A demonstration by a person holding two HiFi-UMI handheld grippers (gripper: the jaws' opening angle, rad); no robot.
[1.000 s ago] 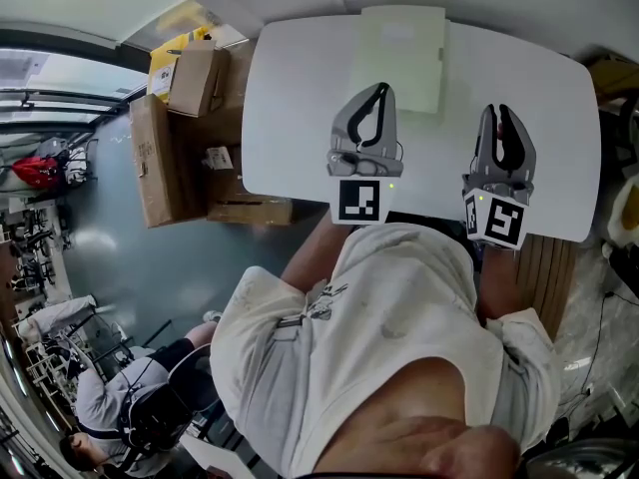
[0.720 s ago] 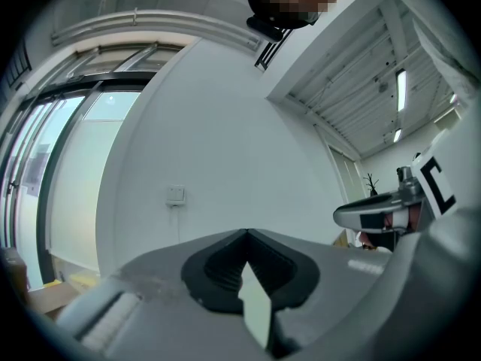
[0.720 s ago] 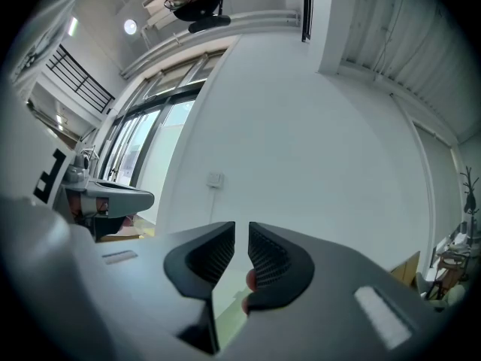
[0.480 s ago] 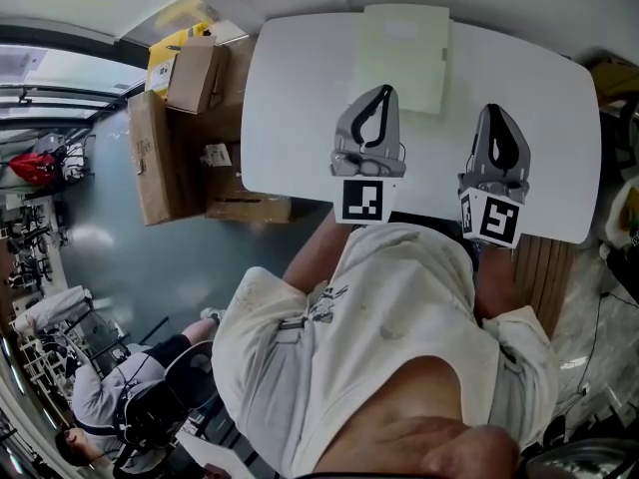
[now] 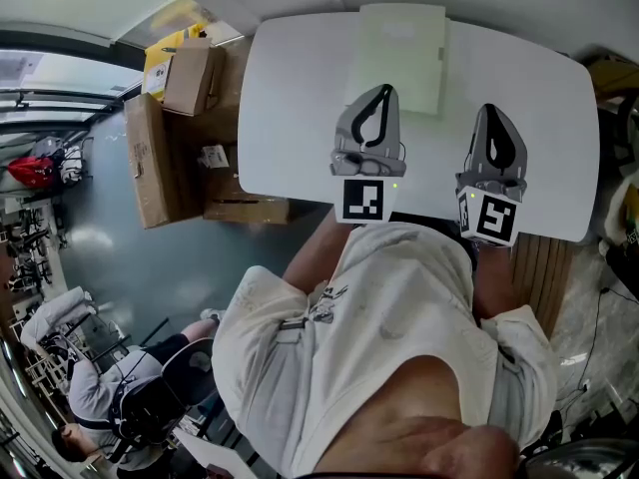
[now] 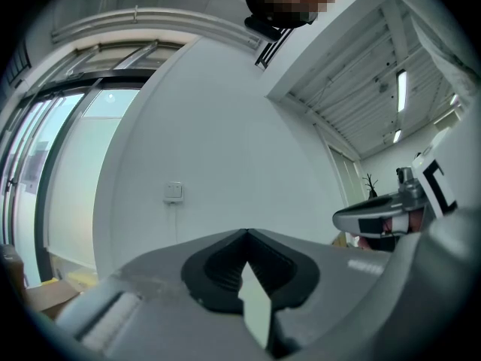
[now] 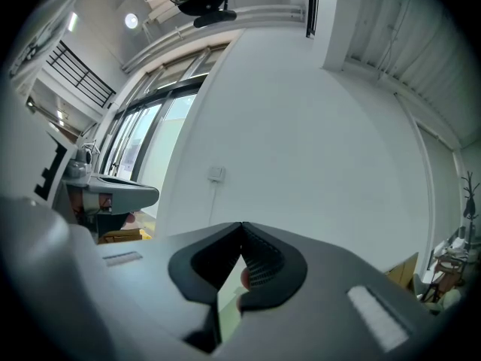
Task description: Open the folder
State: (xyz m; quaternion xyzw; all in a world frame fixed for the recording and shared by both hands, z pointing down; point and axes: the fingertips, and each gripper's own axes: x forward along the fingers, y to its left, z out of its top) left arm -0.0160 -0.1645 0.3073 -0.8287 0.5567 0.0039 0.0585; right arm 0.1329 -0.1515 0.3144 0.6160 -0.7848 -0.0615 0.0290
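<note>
— What's there, counted?
— One white table [image 5: 290,98], and one pale green folder [image 5: 399,56] lying flat at its far edge.
— Grippers?
— Two. The left gripper [image 5: 380,90] and right gripper [image 5: 493,109] are both clenched tip to tip, empty, hovering short of the folder.

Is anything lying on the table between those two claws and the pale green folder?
Nothing visible does. Only bare white table separates the left gripper and the right gripper from the folder, which lies closed at the table's far edge. Both grippers are shut and empty.
</note>
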